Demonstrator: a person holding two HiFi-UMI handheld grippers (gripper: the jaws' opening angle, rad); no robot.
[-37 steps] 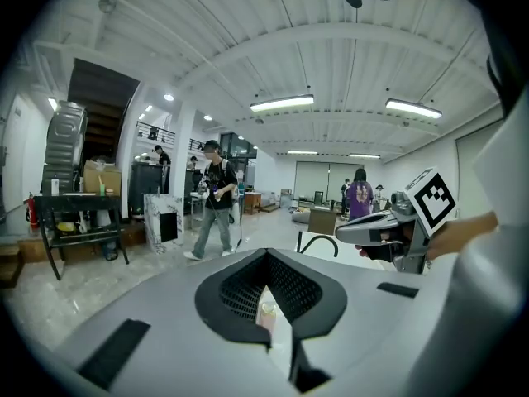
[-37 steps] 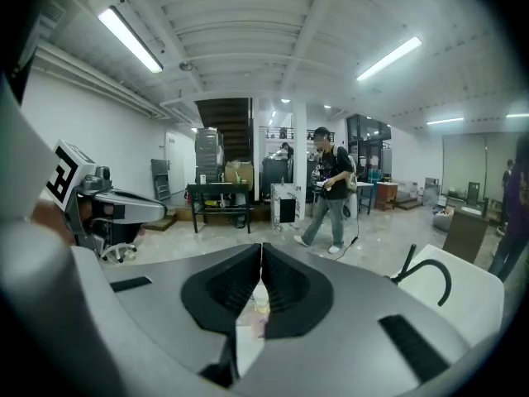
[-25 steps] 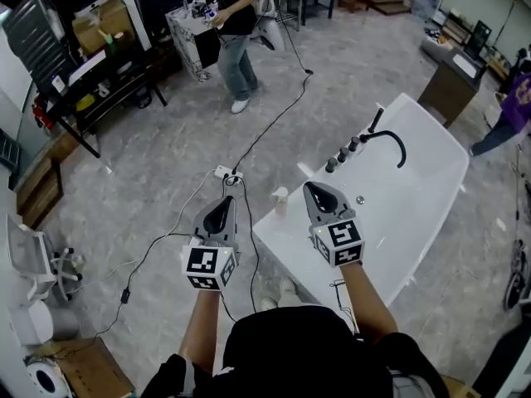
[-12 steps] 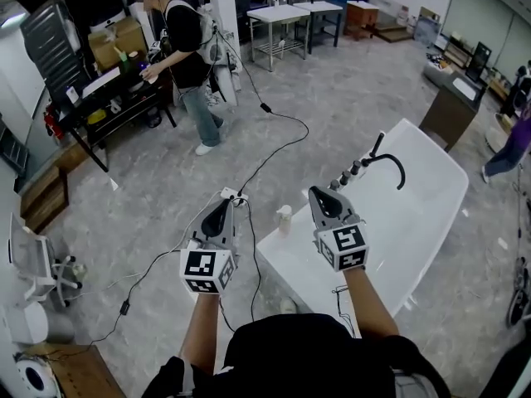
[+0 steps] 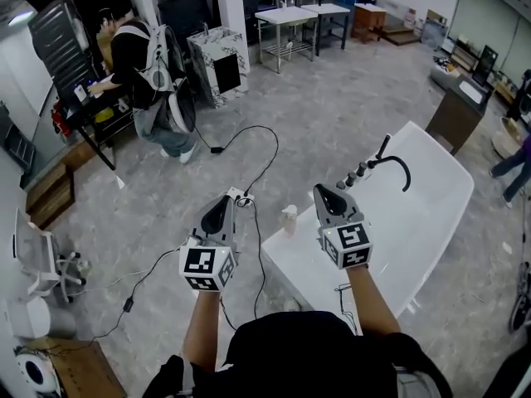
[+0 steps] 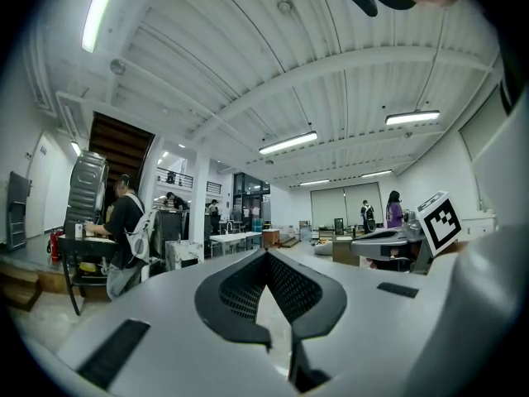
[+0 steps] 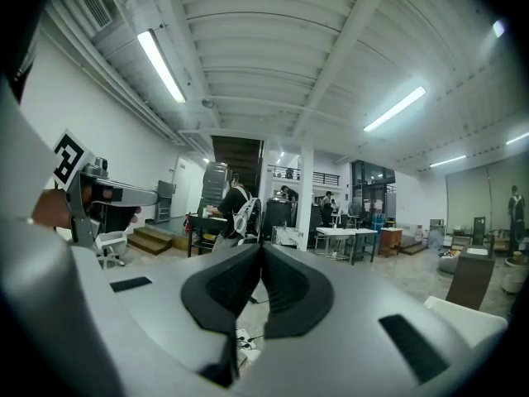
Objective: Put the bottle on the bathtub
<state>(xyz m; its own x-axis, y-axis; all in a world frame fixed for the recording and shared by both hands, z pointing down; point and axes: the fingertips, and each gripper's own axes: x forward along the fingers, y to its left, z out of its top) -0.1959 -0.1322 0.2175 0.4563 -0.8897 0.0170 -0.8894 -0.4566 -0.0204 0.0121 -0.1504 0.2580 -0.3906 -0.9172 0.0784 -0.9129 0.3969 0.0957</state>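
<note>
Both tools are closed and empty. The left gripper (image 5: 221, 202) has its jaw tips touching in its own view (image 6: 266, 254), with only a narrow slot of floor showing behind the tips. The right gripper (image 7: 261, 246) shows the same, tips pressed together with nothing between them. From the head view it (image 5: 320, 191) is held level over the near end of the bathtub (image 5: 419, 222), and the left one is level over the floor beside it.

The bottle (image 5: 289, 219) stands upright on the bathtub's near corner, between the two grippers and touching neither. It is small and pale there, so its label and cap cannot be made out. Neither gripper view shows it: each looks across the room, and the grey jaw bodies fill the lower half of the picture. A white edge (image 7: 463, 311) at the lower right of the right gripper view may be the bathtub, but this is hard to tell.

The faucet (image 5: 392, 160) and a row of knobs (image 5: 353, 175) sit on the far rim. The tub's inside is a flat white and its depth is unclear. A cable (image 5: 259, 143) runs across the floor to a power strip (image 5: 238, 196), partly hidden behind the left gripper. A person (image 5: 153, 77) with a backpack bends at a rack, seen from behind.
</note>
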